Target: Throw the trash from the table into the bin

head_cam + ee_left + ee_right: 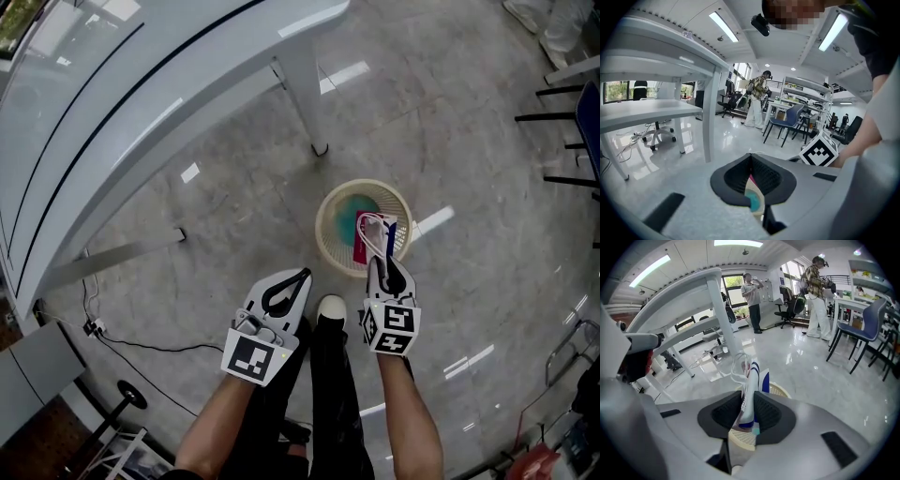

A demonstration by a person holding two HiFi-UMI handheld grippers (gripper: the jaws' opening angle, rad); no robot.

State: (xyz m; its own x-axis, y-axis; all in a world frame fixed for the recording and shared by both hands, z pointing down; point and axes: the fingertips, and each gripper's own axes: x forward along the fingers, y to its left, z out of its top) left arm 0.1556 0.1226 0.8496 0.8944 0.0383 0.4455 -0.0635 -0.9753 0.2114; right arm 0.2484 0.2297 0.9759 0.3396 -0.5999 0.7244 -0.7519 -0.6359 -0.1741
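Observation:
A cream wicker bin [330, 200] stands on the floor beside the white table [141, 103], with teal and magenta trash in it. My right gripper [382, 257] is shut on a white wrapper [375, 228] with red and blue stripes, held upright over the bin's near rim. In the right gripper view the wrapper [751, 380] sticks up between the pads of the right gripper [749, 401], with the bin [780, 390] just beyond. My left gripper [302, 275] hangs to the left of the bin, shut and empty. In its own view the left gripper [751, 157] has its tips touching, and the bin [753, 194] shows through the gap below them.
The table leg [305, 84] meets the floor just behind the bin. Cables [94, 323] lie on the floor at the left. Dark chair legs [562, 103] stand at the right edge. My shoe [330, 309] is between the grippers. People [815, 296] stand farther off in the room.

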